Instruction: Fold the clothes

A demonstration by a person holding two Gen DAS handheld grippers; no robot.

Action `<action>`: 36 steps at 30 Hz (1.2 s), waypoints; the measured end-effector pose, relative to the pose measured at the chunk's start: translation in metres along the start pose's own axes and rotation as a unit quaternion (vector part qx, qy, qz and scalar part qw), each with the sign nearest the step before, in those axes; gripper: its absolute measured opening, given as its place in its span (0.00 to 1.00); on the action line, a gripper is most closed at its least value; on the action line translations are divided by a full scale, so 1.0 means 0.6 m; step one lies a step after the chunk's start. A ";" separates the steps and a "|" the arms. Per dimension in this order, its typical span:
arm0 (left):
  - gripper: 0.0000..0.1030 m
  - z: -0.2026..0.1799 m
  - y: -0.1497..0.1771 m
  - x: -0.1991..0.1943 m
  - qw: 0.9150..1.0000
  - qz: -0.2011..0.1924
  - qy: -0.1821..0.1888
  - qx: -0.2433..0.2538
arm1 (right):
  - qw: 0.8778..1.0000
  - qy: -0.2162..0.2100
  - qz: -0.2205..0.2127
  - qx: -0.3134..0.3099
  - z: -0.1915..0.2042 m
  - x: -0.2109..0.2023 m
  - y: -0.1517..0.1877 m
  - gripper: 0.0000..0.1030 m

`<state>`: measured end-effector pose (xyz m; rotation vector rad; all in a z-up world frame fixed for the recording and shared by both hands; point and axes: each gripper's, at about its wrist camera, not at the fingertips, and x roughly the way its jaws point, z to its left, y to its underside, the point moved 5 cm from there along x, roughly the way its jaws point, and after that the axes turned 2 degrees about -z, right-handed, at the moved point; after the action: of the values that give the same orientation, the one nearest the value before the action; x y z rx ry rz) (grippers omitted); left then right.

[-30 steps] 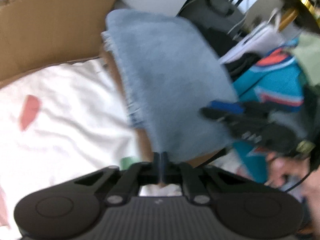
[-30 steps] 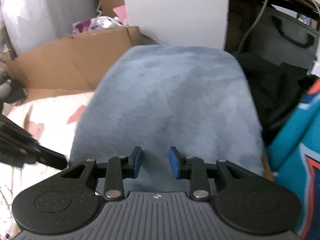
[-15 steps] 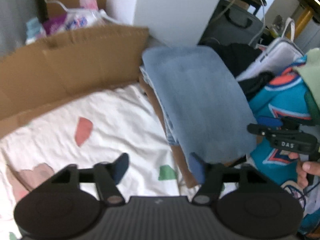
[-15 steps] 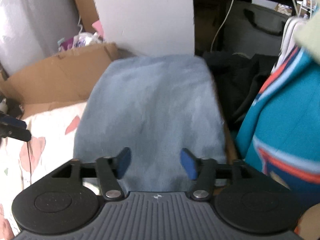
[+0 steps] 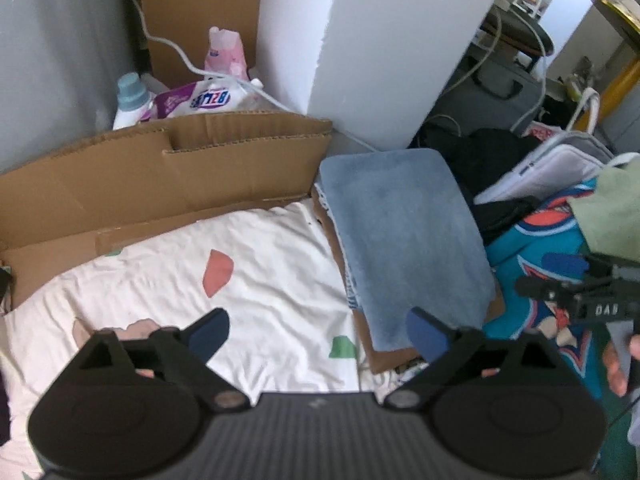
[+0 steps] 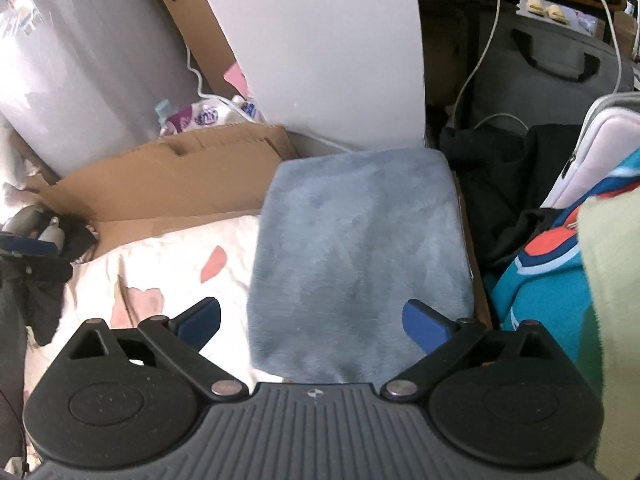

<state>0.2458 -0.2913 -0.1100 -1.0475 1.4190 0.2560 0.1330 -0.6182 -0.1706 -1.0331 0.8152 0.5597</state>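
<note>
A folded blue-grey fleece garment [image 5: 404,236] lies flat on a stack at the right edge of a white patterned sheet [image 5: 248,280]; in the right wrist view the same garment [image 6: 360,248] fills the middle. My left gripper [image 5: 318,334] hangs open above the sheet, short of the garment, holding nothing. My right gripper [image 6: 312,322] is open too, raised over the garment's near edge with nothing between its fingers. The right gripper [image 5: 576,280] shows at the right edge of the left wrist view, over a teal jersey [image 5: 536,280].
A cardboard flap [image 5: 160,176] stands behind the sheet, with detergent bottles [image 5: 132,100] and a white panel [image 5: 372,40] beyond. Black clothes [image 6: 496,184] and a grey bag [image 6: 552,68] sit at the right. A pale green cloth [image 6: 612,280] hangs at the far right.
My left gripper let go of the blue-grey garment and opened wide. Both grippers pulled back and up from it, and the right opened wider. The garment now lies flat.
</note>
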 end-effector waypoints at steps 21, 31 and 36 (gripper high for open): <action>0.94 0.148 0.015 -0.286 0.981 -0.034 -0.020 -0.190 | 1.000 -0.004 0.026 -0.005 0.075 -0.222 -0.031 0.98; 0.98 0.224 0.065 -0.467 0.972 -0.066 -0.037 -0.222 | 0.998 -0.049 0.035 0.016 0.150 -0.306 -0.052 0.98; 0.99 0.237 0.096 -0.531 0.972 -0.077 -0.060 -0.214 | 0.997 -0.070 0.032 0.013 0.201 -0.354 -0.060 0.98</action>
<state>0.2349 -0.0217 0.1192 -1.4613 1.1904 0.5187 0.0732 -0.5312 0.0523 -0.9362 0.7308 0.6676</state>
